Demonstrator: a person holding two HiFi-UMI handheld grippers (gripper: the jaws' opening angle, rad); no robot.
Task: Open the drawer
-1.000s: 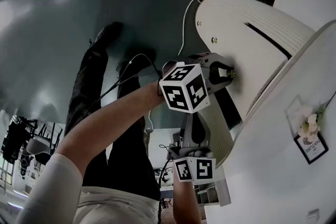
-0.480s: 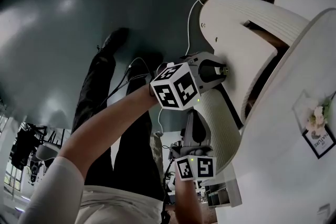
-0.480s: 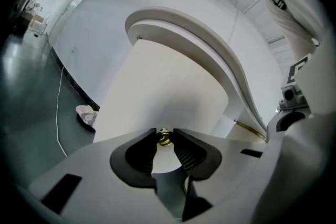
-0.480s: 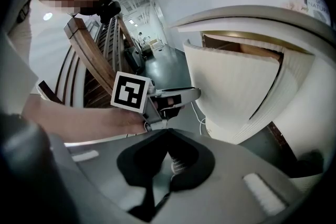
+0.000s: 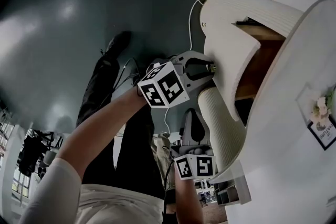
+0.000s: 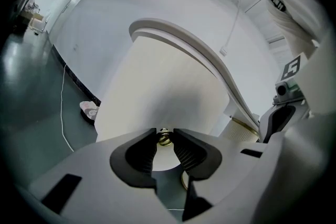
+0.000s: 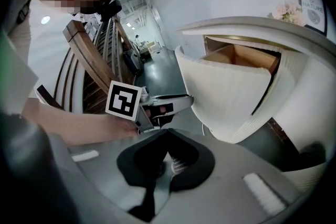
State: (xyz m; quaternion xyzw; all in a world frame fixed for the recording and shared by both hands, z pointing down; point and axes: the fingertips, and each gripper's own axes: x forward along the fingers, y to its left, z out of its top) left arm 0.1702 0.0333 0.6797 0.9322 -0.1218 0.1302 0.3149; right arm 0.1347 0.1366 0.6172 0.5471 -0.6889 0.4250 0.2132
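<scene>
At the right of the head view, the upper drawer (image 5: 231, 42) of the white ribbed cabinet (image 5: 226, 128) is now standing well out of its opening, with its wooden inside (image 5: 262, 55) showing. A second ago only a dark slit was showing there, and half a second ago a narrow gap. Meanwhile the left gripper (image 5: 209, 66) has been travelling left across the view. It is clenching the drawer's brass knob (image 6: 164, 137) between its two pads. The drawer front is lying just beyond that gripper's tips, joined to them through the knob alone. Nearer the person, the right gripper (image 7: 168, 136) is hanging with its jaws pressed together on nothing. It is well apart from the drawer, which is lying to its far right.
</scene>
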